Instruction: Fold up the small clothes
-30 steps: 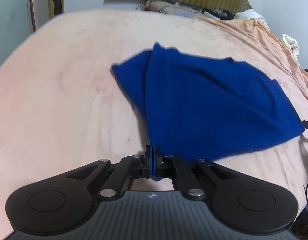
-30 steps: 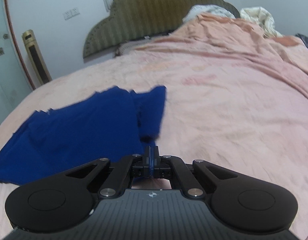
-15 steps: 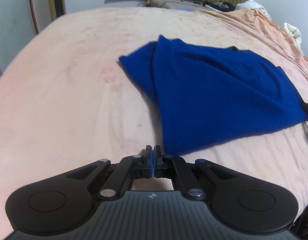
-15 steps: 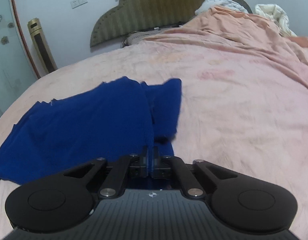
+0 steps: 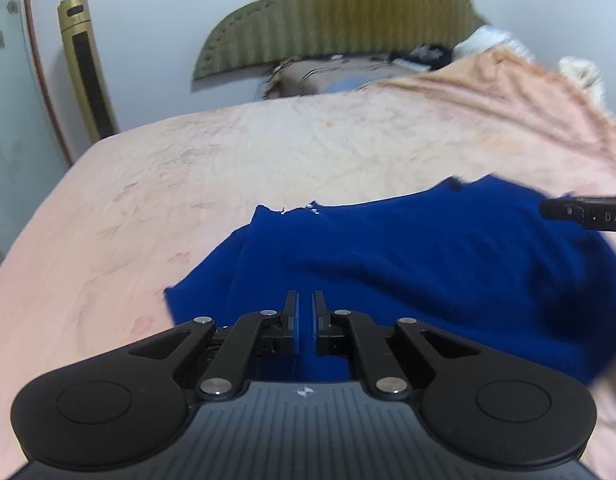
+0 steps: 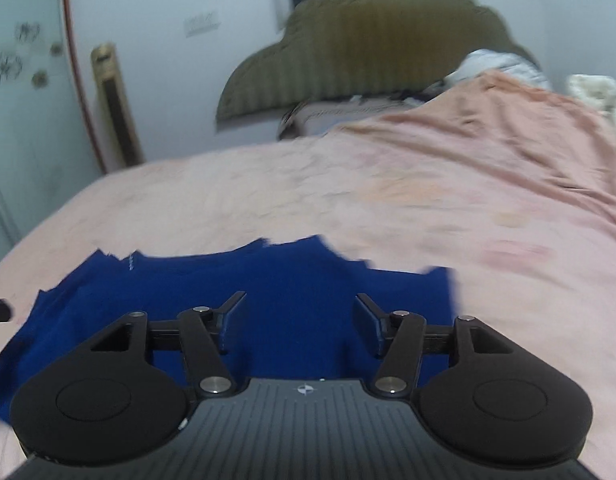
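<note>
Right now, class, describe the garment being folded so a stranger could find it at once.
Start at the wide bed with the pink sheet below the olive headboard. Near its front edge lies the blue garment, the only deep blue thing on the pale bedding.

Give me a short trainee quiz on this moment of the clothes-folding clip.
1. True or false: the right tool has its jaws apart and pinches no cloth.
2. What colour is the garment? A red, B blue, C white.
3. What does the garment lie on?

Key
1. True. Its jaws have just been opening and the pads press on nothing.
2. B.
3. The pink bedspread, spread flat in front of the headboard.
</note>
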Demonstrator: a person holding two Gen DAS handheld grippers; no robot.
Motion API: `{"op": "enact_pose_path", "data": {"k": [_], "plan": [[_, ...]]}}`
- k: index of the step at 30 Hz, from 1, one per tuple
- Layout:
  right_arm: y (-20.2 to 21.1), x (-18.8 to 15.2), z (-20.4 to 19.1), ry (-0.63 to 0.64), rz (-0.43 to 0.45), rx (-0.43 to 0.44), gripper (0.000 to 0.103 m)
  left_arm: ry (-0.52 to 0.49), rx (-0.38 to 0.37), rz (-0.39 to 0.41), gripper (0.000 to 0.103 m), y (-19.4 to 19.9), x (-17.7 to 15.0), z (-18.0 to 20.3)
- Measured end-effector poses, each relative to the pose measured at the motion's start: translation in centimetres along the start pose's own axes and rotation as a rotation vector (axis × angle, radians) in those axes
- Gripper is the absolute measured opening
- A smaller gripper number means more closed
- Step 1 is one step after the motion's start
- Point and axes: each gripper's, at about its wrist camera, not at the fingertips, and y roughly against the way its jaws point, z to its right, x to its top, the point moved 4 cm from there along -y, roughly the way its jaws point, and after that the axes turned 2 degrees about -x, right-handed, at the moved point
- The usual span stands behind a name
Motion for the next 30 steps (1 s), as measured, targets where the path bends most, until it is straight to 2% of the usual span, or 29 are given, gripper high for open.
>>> {"op": "enact_pose_path", "data": {"k": [2, 4, 6, 8, 12, 13, 14, 15, 17, 19, 22, 26, 30], "plan": [[-2.7, 0.6, -1.2, 0.027, -0.021, 0.012, 0.062, 0.006, 0.078, -0.019, 0.005, -2.4, 0.2, 0.6], [-5.4, 0.6, -1.9, 0.053, -0.056, -0.013, 0.062, 0.018, 0.136, -0.059, 0.005, -4.3, -0.1, 0.5], [-7.4, 0.3, -1.8, 0.074, -0.087, -0.069, 0.063, 0.035, 0.155, -0.079, 0.005, -5.1, -0.7, 0.1], [-8.3, 0.1, -1.2, 0.081, -0.08, -0.137, 0.064, 0.039, 0.156, -0.058, 0.005, -4.7, -1.2, -0.2], [-6.7, 0.2, -1.3, 0.071, -0.046, -0.204, 0.068, 0.011, 0.177, -0.048, 0.006, -4.3, -1.6, 0.1], [-6.3, 0.2, -1.6, 0.084, -0.028, -0.207, 0.069, 0.01, 0.18, -0.047, 0.006, -4.4, -1.5, 0.3], [-5.5, 0.1, -2.1, 0.091, -0.011, -0.186, 0.074, 0.009, 0.183, -0.045, 0.006, -4.4, -1.5, 0.4], [-4.7, -0.1, -2.6, 0.094, -0.002, -0.15, 0.082, 0.01, 0.185, -0.043, 0.006, -4.4, -1.6, 0.4], [-3.5, -0.9, -3.8, 0.119, -0.001, -0.097, 0.088, 0.006, 0.191, -0.038, 0.006, -4.5, -1.6, 0.6], [-3.0, -1.9, -5.0, 0.174, -0.015, -0.094, 0.089, -0.004, 0.2, -0.032, 0.006, -4.6, -1.8, 0.8], [-3.7, -3.4, -5.9, 0.231, -0.054, -0.134, 0.092, -0.028, 0.216, -0.024, 0.006, -4.6, -2.0, 1.2], [-3.8, -4.2, -5.7, 0.174, -0.053, -0.14, 0.103, -0.046, 0.23, -0.006, 0.006, -4.6, -2.3, 1.4], [-4.1, -4.4, -5.0, 0.143, -0.047, -0.125, 0.103, -0.057, 0.246, 0.007, 0.006, -4.6, -2.5, 1.6]]}}
